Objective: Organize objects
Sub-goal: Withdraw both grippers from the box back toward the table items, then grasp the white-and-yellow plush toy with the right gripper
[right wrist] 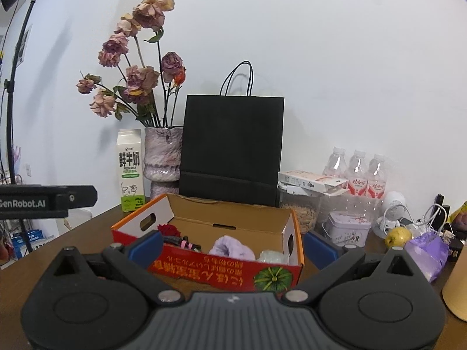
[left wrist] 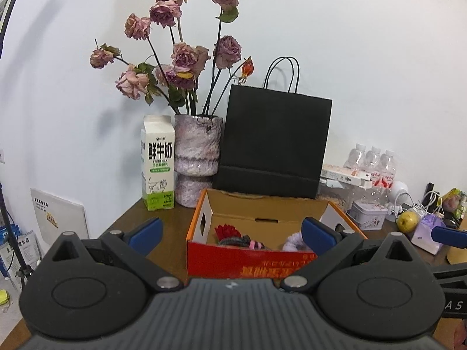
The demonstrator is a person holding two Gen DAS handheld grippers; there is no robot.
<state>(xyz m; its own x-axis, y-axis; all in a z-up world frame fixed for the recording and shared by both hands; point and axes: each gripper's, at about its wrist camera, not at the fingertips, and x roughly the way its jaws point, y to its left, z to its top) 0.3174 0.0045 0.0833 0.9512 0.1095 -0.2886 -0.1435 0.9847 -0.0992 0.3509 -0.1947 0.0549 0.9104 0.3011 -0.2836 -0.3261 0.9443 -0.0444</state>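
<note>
We hold the left claw (left wrist: 232,233) and right claw (right wrist: 232,248) spread and empty before the open cardboard box (right wrist: 233,274) on the desk (right wrist: 73,248). Inside, the lilac plush item (right wrist: 232,249) looks light and soft; we judge a mid-body pinch best.

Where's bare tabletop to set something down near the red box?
Bare wooden tabletop lies left of the red-and-orange cardboard box, in front of the white-and-green milk carton. A narrow strip runs along the box's front. To the right it is crowded: grey tin, yellow-green fruit, purple bag.
</note>
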